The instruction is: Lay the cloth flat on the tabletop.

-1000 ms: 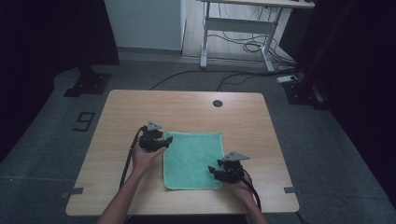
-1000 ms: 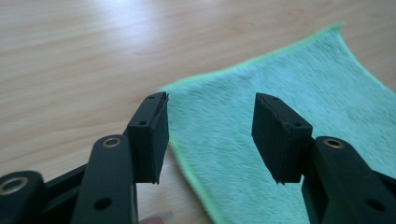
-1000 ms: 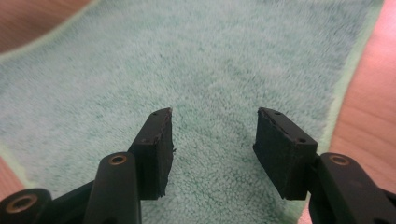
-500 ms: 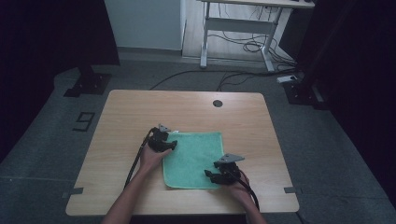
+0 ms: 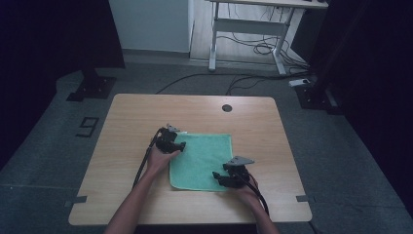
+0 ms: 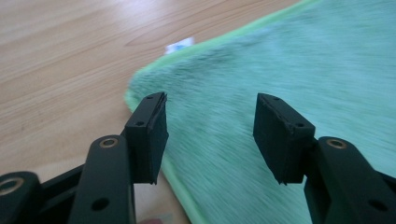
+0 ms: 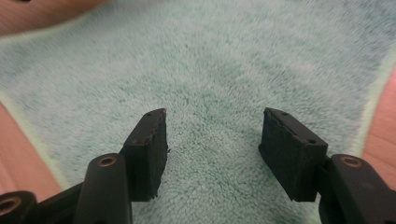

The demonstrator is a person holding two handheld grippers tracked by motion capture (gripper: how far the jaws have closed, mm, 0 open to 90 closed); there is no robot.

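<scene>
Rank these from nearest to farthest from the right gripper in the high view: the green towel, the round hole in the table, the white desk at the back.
From the right gripper:
1. Green towel: right under the jaws, at its near right corner.
2. Round hole: farther up the table, near its far edge.
3. White desk: off the table, on the floor at the back.

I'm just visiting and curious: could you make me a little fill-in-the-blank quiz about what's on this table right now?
1. The cloth lying flat on the wooden table is ____ in colour.
2. The jaws of the left tool stand ____.
3. The right tool is poised over the cloth's near ____ corner.
4. The small white tag sits at the cloth's ____.

Missing words: green; open; right; edge
</scene>
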